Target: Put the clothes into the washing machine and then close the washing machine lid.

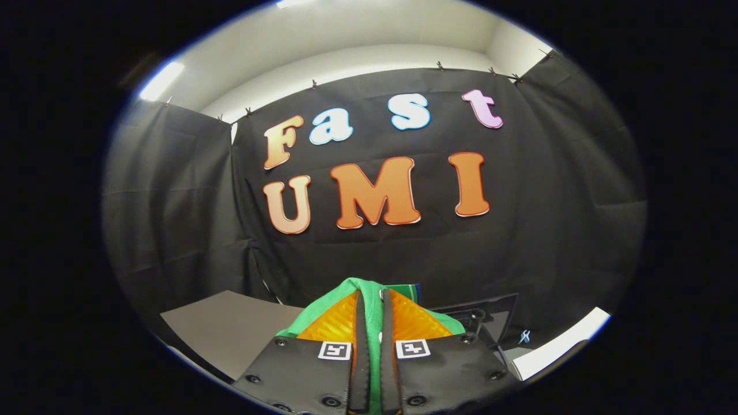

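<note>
My gripper point(369, 300) is held up high, pointing at the black booth wall. Its two fingers are shut on a green piece of clothing point(369, 288). The cloth is pinched in the narrow gap between them and bunches out over the fingertips and to both sides. A small blue-and-white bit of fabric point(403, 288) pokes out just right of the tips. Behind and right of the fingers stands a dark raised panel point(490, 314), apparently the washing machine's open lid. The drum opening is hidden below the gripper.
A grey flat surface point(230, 331) lies down to the left of the fingers. A white edge point(562, 343) runs down to the right, beside the dark panel. Black cloth walls close the booth ahead and on both sides.
</note>
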The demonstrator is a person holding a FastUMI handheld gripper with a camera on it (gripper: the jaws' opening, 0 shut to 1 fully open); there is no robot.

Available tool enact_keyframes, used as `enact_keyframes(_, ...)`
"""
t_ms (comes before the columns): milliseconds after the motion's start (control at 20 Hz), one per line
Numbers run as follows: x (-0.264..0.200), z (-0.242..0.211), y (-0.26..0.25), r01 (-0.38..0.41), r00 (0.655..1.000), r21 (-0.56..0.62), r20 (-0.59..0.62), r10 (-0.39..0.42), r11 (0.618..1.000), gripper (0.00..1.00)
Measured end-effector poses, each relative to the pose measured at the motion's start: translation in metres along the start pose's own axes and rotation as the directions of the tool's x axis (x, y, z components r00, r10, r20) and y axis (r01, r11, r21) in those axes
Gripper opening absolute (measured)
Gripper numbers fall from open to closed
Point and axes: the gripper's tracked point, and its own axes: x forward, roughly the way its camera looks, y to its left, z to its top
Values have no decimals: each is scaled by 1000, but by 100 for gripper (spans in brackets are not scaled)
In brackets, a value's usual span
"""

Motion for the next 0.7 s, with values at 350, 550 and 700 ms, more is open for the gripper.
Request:
enact_keyframes(350,29,-101,-62,1,984,-3,-177,-1,1000,15)
enact_keyframes(550,51,-156,-86,15,961,-3,-275,-16,1000,15)
enact_keyframes(700,74,-199,-90,5,939,28,-343,5,1000,15)
